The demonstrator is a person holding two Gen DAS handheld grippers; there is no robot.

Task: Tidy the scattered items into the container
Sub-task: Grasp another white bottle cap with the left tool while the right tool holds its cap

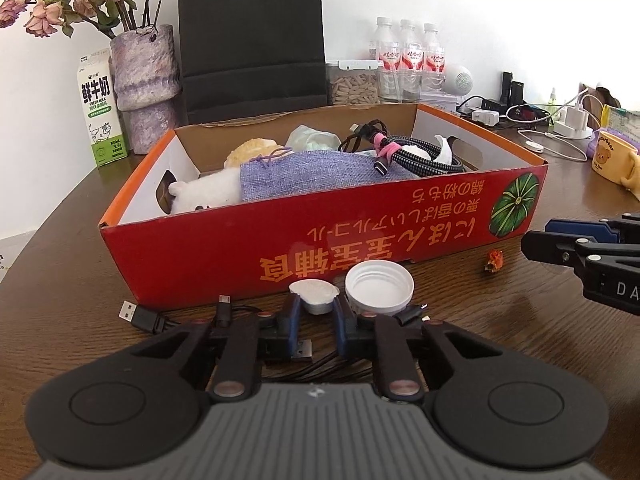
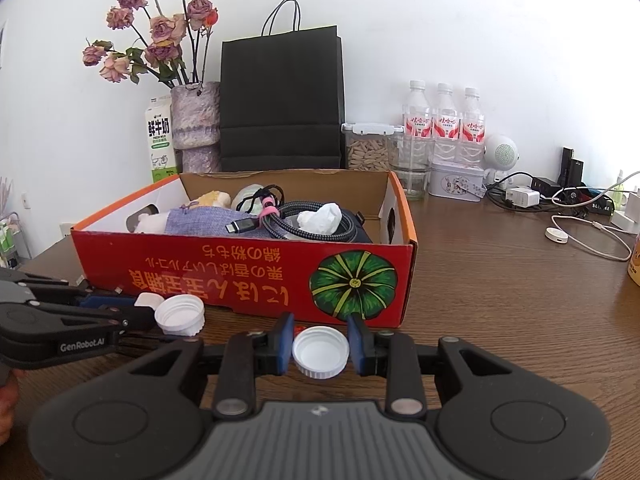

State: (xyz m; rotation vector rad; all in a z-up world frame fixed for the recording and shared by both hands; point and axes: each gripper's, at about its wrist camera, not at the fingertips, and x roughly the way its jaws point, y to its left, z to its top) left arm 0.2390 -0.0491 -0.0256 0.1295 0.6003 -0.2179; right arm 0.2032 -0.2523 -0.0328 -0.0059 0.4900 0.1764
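Low in the left wrist view, the left gripper (image 1: 319, 312) pinches a small white cup (image 1: 316, 298); centre-bottom of the right view, the right gripper (image 2: 320, 346) clamps a white bottle cap (image 2: 321, 352). Both shallow grips could slip before clearing the red box (image 2: 240, 280) wall.

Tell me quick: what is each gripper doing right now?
Left gripper: closed on the small white cup.
Right gripper: closed on a white bottle cap.

home | wooden table (image 2: 500, 280); dried-flower vase (image 2: 196, 120); milk carton (image 1: 100, 108)
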